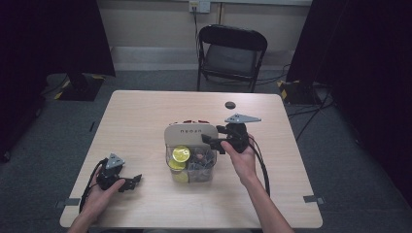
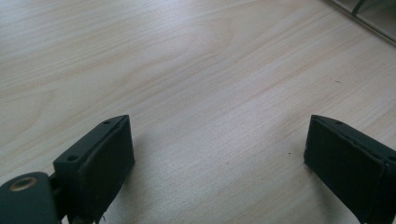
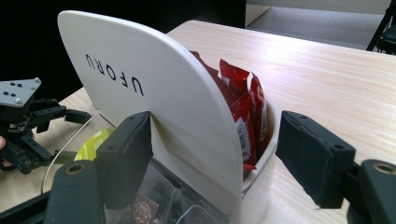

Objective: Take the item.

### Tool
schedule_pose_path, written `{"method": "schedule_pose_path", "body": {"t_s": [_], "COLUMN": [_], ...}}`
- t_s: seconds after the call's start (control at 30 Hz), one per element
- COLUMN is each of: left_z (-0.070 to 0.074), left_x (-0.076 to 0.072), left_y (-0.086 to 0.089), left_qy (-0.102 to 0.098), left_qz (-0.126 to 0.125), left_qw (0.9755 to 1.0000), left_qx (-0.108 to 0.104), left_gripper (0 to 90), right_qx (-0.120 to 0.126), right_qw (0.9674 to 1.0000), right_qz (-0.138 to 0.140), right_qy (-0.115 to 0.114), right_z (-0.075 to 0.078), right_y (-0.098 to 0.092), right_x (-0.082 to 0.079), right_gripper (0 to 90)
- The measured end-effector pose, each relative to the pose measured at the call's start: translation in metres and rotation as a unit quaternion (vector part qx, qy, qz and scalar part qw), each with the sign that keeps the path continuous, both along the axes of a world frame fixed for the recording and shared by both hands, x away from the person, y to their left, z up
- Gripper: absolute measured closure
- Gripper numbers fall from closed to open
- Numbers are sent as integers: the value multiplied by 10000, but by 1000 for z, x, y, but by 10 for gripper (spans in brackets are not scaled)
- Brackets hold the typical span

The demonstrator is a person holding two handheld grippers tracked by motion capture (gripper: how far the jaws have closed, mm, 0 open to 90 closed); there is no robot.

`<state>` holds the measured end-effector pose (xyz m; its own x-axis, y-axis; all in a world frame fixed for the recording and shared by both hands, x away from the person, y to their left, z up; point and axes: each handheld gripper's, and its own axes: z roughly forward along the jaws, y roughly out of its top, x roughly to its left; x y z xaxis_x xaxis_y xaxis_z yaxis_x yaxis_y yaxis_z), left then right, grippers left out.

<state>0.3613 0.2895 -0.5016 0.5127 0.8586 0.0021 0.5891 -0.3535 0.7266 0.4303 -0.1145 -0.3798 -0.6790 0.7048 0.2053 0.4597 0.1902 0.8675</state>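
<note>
R gripper (image 3: 212,158) jaws straddle the white organizer (image 3: 177,116) lid at frame centre, not clamping; L gripper (image 2: 215,163) jaws open over bare surface (image 2: 196,60).

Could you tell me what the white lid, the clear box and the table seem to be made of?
White lid: likely matte plastic, smooth with printed letters. Clear box: probably glossy plastic, see-through with contents visible. Table: wood or wood-look laminate, pale grain lines.
</note>
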Motion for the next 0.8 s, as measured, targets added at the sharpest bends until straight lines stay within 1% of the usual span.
{"method": "schedule_pose_path", "body": {"t_s": [0.07, 0.13, 0.17, 0.2, 0.27, 0.3, 0.37, 0.4, 0.43, 0.5, 0.53, 0.57, 0.7, 0.77, 0.8], "left_z": [1, 2, 2, 3, 4, 5, 8, 10, 12, 15, 17, 19, 25, 28, 29], "left_x": [0, 0, 0, 1, 1, 0, -1, -2, -3, -4, -5, -6, -10, -11, -11], "left_y": [0, 1, 2, 2, 3, 3, 2, 1, 0, -1, -3, -3, -7, -9, -10], "left_qy": [-1, -14, -5, 7, 27, 36, 17, -32, -82, -146, -181, -217, -304, -314, -307], "left_qz": [30, 148, 151, 183, 209, 260, 245, 229, 171, 139, 146, 143, 113, 130, 76], "left_qw": [10000, 9999, 9999, 9998, 9998, 9996, 9996, 9996, 9997, 9997, 9996, 9995, 9992, 9993, 9994], "left_qx": [4, -21, 32, 27, 32, -64, -118, -147, -136, -130, -186, -161, -232, -142, -148], "left_gripper": [108, 167, 166, 167, 201, 207, 207, 207, 207, 207, 209, 210, 210, 210, 210], "right_qx": [-6, -25, -24, -12, 0, 11, 4, -7, -12, 6, 22, 27, 32, 24, 8], "right_qw": [10000, 10000, 10000, 10000, 10000, 10000, 10000, 10000, 10000, 10000, 10000, 10000, 9999, 10000, 9999], "right_qz": [1, -14, -17, -15, -17, -9, 1, -3, -2, 3, 1, -4, -17, -14, -7], "right_qy": [5, -5, -16, -29, -40, -37, -39, -46, -55, -62, -53, -60, -99, -93, -107], "right_z": [-1, -1, 0, 0, 2, 2, 2, 3, 3, 4, 4, 5, 8, 8, 9], "right_y": [1, 2, 3, 2, 1, 1, 1, 1, 1, 0, -1, -1, -2, -2, -2], "right_x": [0, -1, -2, -2, -1, -1, -1, -1, -1, -1, -1, 0, 0, 0, 0], "right_gripper": [266, 275, 277, 279, 275, 275, 277, 279, 280, 279, 279, 279, 282, 284, 284]}}
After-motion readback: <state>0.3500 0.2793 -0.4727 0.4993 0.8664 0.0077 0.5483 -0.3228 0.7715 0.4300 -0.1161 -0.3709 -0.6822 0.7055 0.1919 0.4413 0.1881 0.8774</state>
